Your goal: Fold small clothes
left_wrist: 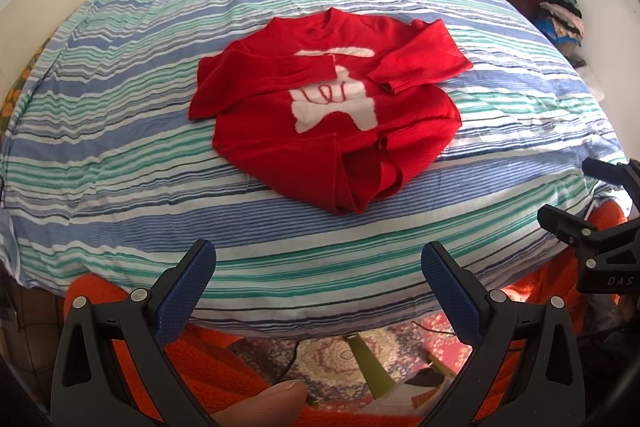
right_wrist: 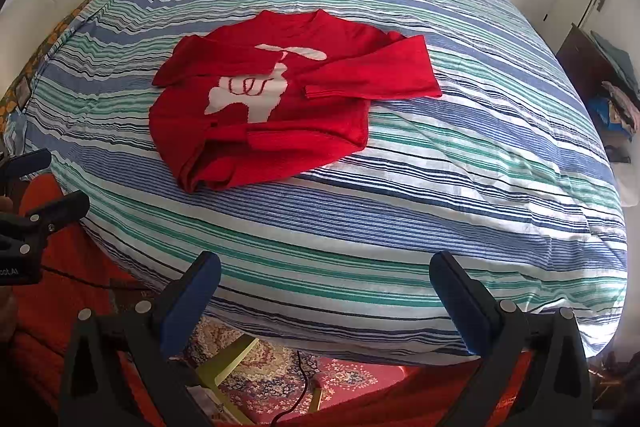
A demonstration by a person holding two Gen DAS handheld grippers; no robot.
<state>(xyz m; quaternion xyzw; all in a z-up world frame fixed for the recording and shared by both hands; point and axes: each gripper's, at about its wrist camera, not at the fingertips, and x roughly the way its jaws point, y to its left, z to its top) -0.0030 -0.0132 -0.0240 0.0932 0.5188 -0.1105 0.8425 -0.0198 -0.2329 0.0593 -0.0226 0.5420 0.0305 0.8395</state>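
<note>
So the left hand-held gripper (left_wrist: 318,289) is hanging off the near edge of the bed (left_wrist: 120,155), jaws spread wide, nothing in them. Middle of the bed, on the blue, green and white striped sheet, lies the red sweater (left_wrist: 332,115), front up, with a white animal-ish motif on the chest. Both sleeves are crossed in over the body and the bottom hem is bunched up and partly turned back on the near side. Over on the right, the right hand-held gripper (right_wrist: 326,289) is also released and wide apart, well short of the sweater.
</note>
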